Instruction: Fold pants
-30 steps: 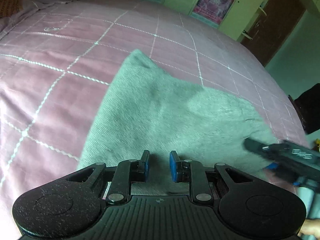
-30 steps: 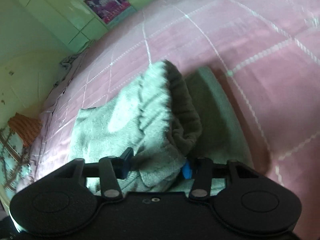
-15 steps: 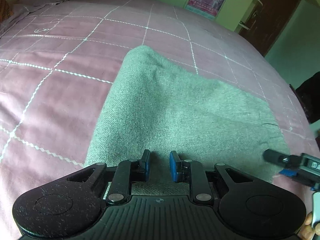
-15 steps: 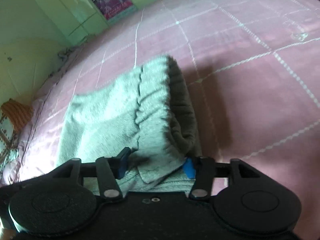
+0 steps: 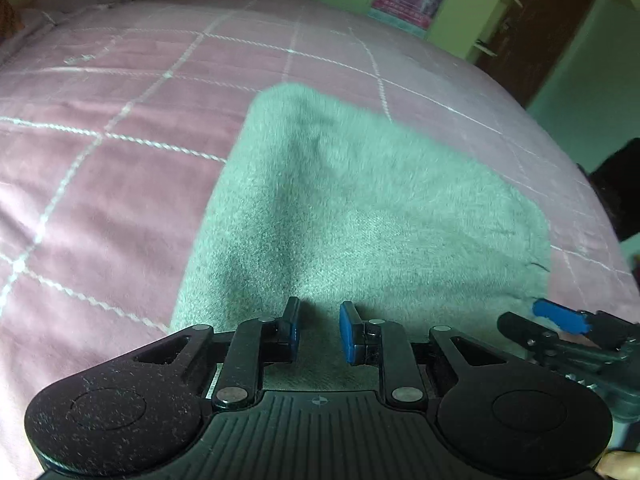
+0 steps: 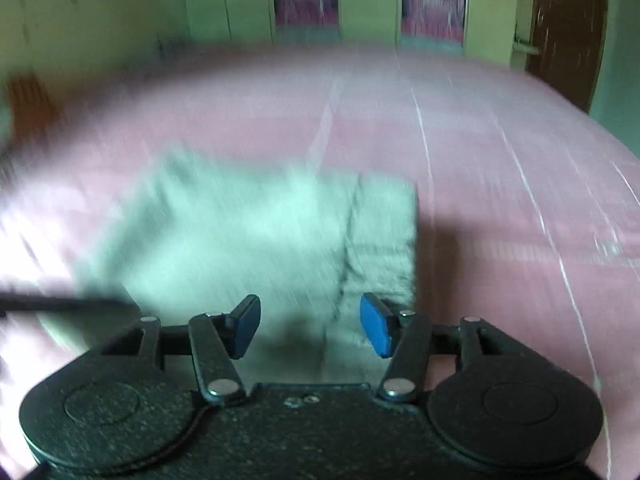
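The grey-green pants (image 5: 360, 208) lie folded in a flat block on the pink bed; they also show, blurred, in the right wrist view (image 6: 256, 236), with the ribbed waistband (image 6: 380, 240) at the right. My left gripper (image 5: 319, 332) hovers at the near edge of the pants, its jaws a narrow gap apart with nothing between them. My right gripper (image 6: 308, 330) is open and empty above the near edge by the waistband. It also shows in the left wrist view (image 5: 560, 332) at the right.
The pink bedcover (image 5: 120, 140) with white grid lines spreads all around the pants. Green cupboards with posters (image 6: 304, 0) stand beyond the bed. A brown door (image 5: 536, 24) is at the far right.
My right gripper has let go of the waistband fold and opened wide, swinging to face along the bed. The pants now lie flat. My left gripper has barely moved.
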Action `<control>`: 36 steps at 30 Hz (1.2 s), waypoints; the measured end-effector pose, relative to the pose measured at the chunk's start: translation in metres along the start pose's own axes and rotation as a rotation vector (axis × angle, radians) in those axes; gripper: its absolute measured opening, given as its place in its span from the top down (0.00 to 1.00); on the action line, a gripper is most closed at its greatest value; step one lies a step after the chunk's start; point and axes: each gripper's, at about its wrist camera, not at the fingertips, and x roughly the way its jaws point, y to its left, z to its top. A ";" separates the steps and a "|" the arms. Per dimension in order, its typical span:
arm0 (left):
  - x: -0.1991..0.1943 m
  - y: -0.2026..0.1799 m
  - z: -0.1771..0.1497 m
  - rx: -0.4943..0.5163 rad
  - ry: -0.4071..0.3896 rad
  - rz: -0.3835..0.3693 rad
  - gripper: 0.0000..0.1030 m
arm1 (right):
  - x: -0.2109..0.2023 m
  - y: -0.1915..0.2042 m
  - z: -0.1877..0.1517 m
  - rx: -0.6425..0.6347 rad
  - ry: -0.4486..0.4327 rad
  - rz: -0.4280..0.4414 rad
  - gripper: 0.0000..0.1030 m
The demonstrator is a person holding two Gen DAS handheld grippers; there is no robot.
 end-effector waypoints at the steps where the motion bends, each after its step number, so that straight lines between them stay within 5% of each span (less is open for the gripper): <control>1: 0.000 -0.001 -0.001 0.015 -0.004 0.002 0.79 | 0.003 -0.004 -0.011 -0.027 -0.016 -0.012 0.48; 11: 0.007 -0.009 0.047 0.055 -0.003 0.007 0.79 | -0.029 -0.008 0.028 0.047 -0.117 0.053 0.46; 17: 0.053 -0.012 0.087 0.068 0.028 0.044 0.79 | 0.028 0.006 0.072 -0.015 -0.075 -0.006 0.48; 21: 0.080 -0.014 0.114 0.079 0.019 0.072 0.79 | 0.069 -0.001 0.071 -0.048 -0.028 -0.092 0.48; 26: 0.107 -0.005 0.138 -0.017 0.027 0.086 0.80 | 0.079 -0.009 0.063 -0.046 -0.030 -0.084 0.43; 30: 0.097 0.001 0.131 -0.118 0.036 0.061 0.80 | 0.082 -0.013 0.065 -0.026 -0.005 -0.080 0.39; 36: 0.040 -0.009 0.077 0.018 -0.006 0.070 0.79 | 0.029 -0.001 0.054 -0.058 -0.104 -0.054 0.41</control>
